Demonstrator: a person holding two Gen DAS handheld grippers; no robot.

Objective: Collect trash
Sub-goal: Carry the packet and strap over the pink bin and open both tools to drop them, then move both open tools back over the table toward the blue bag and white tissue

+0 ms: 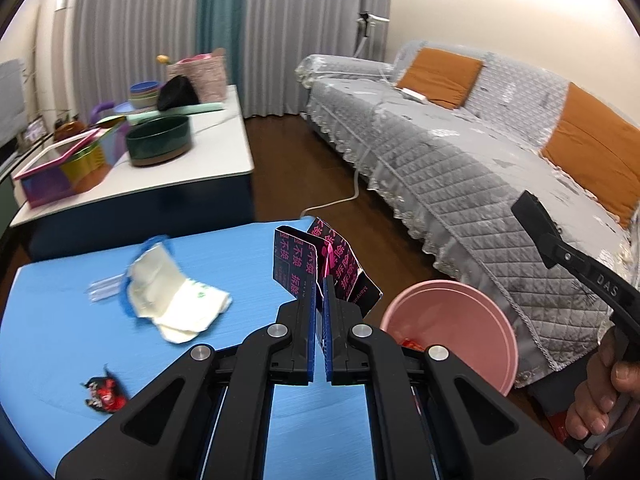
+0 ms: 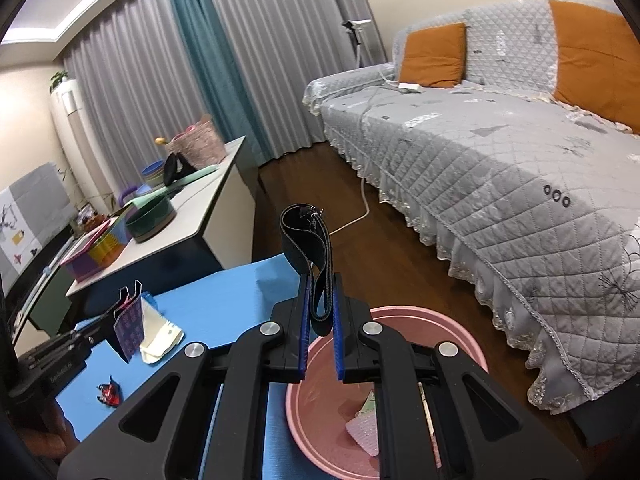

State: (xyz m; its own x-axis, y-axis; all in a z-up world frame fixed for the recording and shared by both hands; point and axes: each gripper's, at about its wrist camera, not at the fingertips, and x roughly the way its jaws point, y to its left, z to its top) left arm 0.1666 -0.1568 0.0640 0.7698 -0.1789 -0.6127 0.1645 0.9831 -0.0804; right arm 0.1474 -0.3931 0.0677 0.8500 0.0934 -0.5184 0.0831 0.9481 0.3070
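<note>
My left gripper (image 1: 320, 300) is shut on a flattened dark carton with pink print (image 1: 320, 264), held upright above the blue table (image 1: 240, 264); the carton also shows in the right wrist view (image 2: 130, 326). My right gripper (image 2: 320, 320) is shut on a black strap (image 2: 308, 236), held over the pink basin (image 2: 440, 320). The basin (image 1: 460, 320) stands right of the table and holds some trash (image 2: 366, 428). A white wrapper (image 1: 172, 300) and a small red-black wrapper (image 1: 104, 394) lie on the table.
A grey-covered sofa (image 1: 460, 152) with orange cushions runs along the right. A white cabinet (image 1: 180, 168) behind the table carries a dark green bowl (image 1: 158, 142), a coloured box and other items. A white cable (image 1: 344, 198) lies on the wooden floor.
</note>
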